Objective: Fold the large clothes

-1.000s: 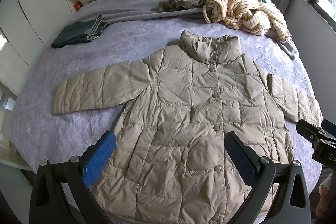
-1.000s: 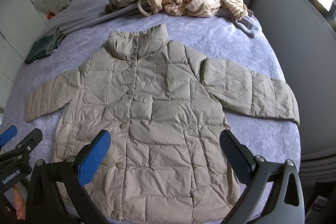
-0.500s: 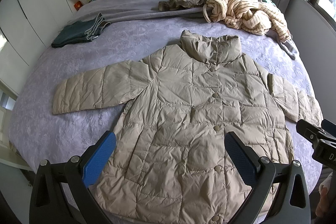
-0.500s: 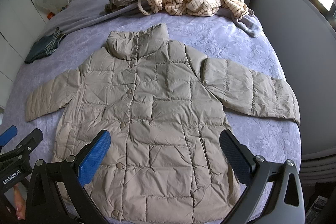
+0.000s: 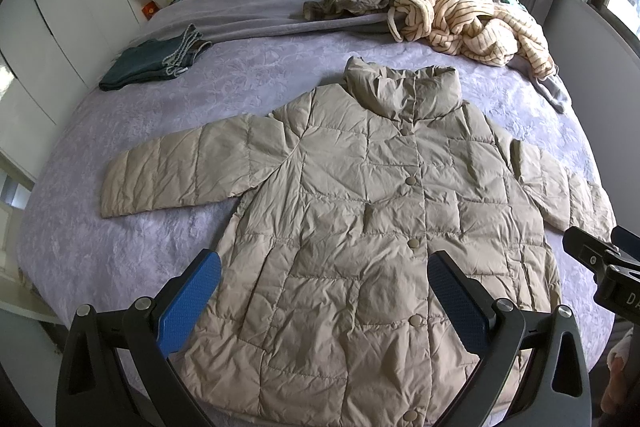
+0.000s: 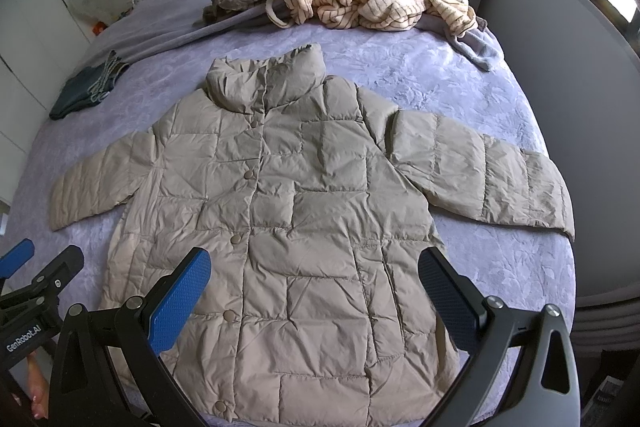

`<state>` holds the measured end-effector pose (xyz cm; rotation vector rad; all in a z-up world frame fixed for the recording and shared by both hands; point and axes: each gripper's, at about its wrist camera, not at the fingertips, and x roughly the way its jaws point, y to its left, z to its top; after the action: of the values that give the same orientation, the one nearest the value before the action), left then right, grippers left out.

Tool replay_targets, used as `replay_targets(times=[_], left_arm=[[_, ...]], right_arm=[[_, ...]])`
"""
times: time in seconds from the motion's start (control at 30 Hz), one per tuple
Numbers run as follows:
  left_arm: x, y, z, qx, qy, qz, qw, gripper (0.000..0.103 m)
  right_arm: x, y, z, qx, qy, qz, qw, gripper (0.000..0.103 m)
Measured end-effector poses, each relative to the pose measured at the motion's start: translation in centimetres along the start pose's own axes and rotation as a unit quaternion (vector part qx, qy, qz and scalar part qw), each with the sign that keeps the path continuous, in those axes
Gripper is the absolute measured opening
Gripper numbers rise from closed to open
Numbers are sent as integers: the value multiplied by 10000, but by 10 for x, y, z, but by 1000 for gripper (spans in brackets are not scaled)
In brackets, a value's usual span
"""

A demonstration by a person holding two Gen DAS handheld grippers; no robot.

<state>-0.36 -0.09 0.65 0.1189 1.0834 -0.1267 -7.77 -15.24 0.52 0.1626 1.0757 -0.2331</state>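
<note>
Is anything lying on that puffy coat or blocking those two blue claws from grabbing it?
Nothing visible does. The beige quilted coat lies spread flat with nothing on it. The left gripper and right gripper, both open, hang above its lower half.

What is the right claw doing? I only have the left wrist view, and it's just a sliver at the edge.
Observer: The right claw is open and holds nothing. It looks over the lower half of the jacket.
Operator: And the sleeve on that side? Its cuff is partly hidden for me.
Observer: That sleeve lies spread flat on the bed. It points out to the side and its cuff is unfolded near the bed's edge.
</note>
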Motion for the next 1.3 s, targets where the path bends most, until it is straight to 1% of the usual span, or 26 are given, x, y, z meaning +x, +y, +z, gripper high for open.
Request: replay_targets(times=[0.5, 0.67, 0.83, 0.97, 1.03, 1.13, 1.23, 1.3], left_arm=[[0, 0, 0, 7, 15, -11, 10000, 103], [-2, 3, 0, 6, 44, -63, 10000, 103], [5, 17, -4, -101, 197, -228, 9995, 103], [28, 43, -7, -206, 388, -404, 9982, 103], [50, 58, -4, -249, 507, -567, 9968, 103], [73, 86, -3, -392, 591, -728, 9948, 103], [102, 120, -1, -648, 650, -807, 9925, 103], [125, 147, -2, -863, 675, -873, 9901, 103]], right_arm=[[3, 0, 0, 9, 6, -2, 10000, 103], [-1, 1, 2, 43, 40, -54, 10000, 103], [1, 7, 0, 100, 100, -85, 9999, 103], [15, 18, -3, 204, 131, -2, 9997, 103], [23, 25, -3, 313, 202, 143, 9992, 103], [37, 40, -4, 420, 233, 264, 9985, 103], [51, 56, -5, 540, 149, 394, 9977, 103], [65, 65, -4, 603, 360, 499, 9963, 103]])
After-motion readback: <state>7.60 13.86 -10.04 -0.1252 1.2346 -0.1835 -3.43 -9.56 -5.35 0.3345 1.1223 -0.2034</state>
